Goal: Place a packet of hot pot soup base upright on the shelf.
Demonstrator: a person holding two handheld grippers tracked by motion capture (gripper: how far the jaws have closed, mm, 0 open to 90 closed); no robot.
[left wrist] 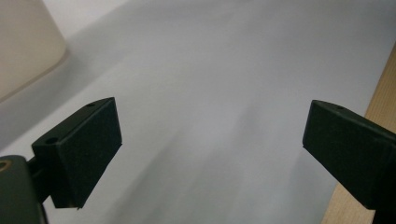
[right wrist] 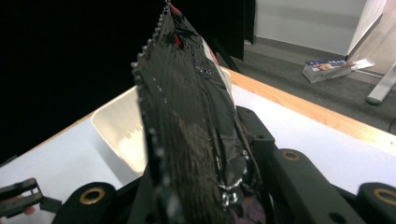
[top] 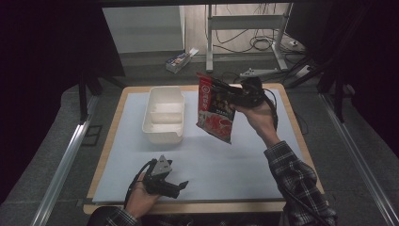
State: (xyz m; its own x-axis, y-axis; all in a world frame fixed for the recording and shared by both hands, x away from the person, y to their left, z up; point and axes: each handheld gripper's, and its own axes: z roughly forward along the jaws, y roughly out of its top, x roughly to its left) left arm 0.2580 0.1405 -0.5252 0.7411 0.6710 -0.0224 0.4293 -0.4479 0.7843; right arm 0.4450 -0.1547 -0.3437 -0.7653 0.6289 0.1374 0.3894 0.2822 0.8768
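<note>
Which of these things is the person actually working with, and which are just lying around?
Probably in use:
- red snack packet, held up off the table in the right gripper
- white tub, near the packet, a likely place for it
- left gripper, open, waiting low at the table's near edge

Lying about:
- small box on the floor
- cables beyond the table

This looks like a lab or test workspace. A wooden counter [top: 301,141] under a white sheet stands on grey carpet, with dark curtains [top: 42,56] at both sides, loose cables [top: 263,42] and a metal frame [top: 244,28] on the floor behind.
</note>
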